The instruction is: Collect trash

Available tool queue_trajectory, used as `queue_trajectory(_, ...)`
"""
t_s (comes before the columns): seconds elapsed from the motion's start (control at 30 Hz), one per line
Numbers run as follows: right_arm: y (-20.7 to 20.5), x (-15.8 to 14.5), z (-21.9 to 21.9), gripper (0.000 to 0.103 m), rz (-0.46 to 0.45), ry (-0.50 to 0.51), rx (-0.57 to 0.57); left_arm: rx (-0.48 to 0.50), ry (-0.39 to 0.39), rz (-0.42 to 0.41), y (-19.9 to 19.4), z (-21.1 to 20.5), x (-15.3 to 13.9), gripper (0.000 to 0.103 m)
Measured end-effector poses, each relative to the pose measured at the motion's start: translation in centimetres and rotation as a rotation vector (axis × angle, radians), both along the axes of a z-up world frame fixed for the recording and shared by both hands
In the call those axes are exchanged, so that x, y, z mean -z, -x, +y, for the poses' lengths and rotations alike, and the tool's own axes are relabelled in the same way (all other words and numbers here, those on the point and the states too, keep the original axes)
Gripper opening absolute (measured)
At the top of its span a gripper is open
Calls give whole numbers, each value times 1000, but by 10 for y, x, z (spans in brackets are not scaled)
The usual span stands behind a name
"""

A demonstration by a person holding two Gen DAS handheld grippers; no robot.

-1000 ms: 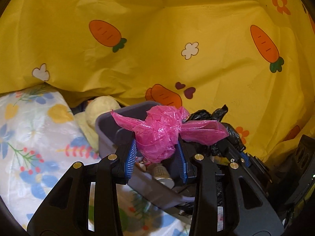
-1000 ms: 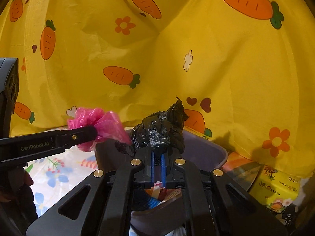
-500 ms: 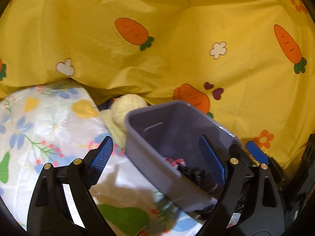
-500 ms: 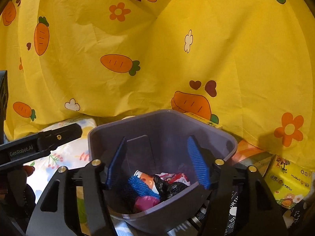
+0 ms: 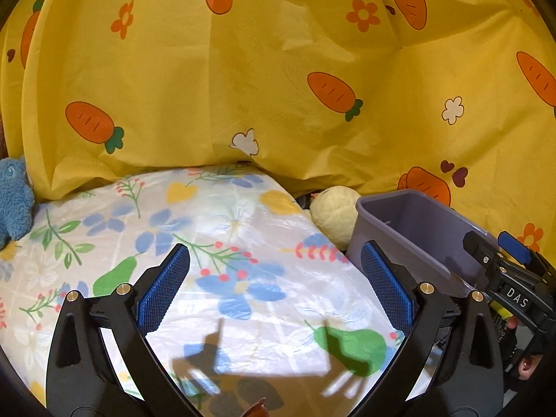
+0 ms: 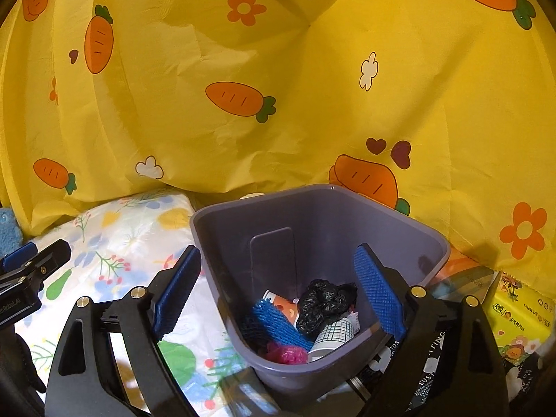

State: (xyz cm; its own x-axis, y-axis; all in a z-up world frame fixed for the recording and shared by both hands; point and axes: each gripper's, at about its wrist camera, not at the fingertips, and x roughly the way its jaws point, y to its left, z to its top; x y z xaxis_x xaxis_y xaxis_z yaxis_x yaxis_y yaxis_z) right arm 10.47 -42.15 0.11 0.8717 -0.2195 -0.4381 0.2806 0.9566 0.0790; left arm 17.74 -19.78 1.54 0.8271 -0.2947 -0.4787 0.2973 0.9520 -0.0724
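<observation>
A grey-purple bin (image 6: 399,215) stands on the floral sheet; inside lie a black bag wad (image 6: 323,302), a pink bag wad (image 6: 288,353), a blue net (image 6: 278,323) and paper cups. My right gripper (image 6: 278,295) hangs over the bin's near rim, jaws still opening, nothing between the pads. In the left wrist view the bin (image 5: 410,222) sits at the right. My left gripper (image 5: 274,288) is over the bare sheet to the bin's left, jaws still opening and empty. The right gripper's tip (image 5: 500,260) shows at that view's right edge.
A yellow carrot-print cloth (image 5: 278,80) drapes behind everything. The floral sheet (image 5: 215,229) spreads to the left. A cream plush (image 5: 335,212) rests against the bin, a blue plush (image 5: 14,205) at far left. A yellow tissue pack (image 6: 517,316) and printed packaging lie right of the bin.
Both grippers let go: the pink bag and the black bag dropped into the bin. Both jaws spread wide. The left gripper swung left, off the bin and over the sheet.
</observation>
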Motion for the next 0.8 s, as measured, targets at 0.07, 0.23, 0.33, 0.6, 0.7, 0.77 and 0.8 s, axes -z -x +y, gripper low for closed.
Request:
queue_trajectory(0.07,4,-1,6,87,-6,-3,-8,-7,7,-1,6,8,0,97)
queue_trajectory(0.23,14,-3,24,87,-9,4,-25,-18,2,-29,23,25,-2,97)
queue_trajectory(0.33,22,-3,40,87,-16,17,-47,-39,-5,-49,36,38,-1,97)
queue_trajectory(0.6,46,-4,90,87,-42,63,-96,-131,-39,-58,63,85,8,97)
queue_trajectory(0.7,55,-2,108,87,-48,67,-116,-167,-55,-74,75,103,10,97)
queue_trajectory(0.77,60,-1,120,87,-48,68,-136,-181,-55,-79,82,114,11,97)
queue_trajectory(0.8,63,0,126,87,-50,69,-143,-187,-51,-78,86,120,11,97)
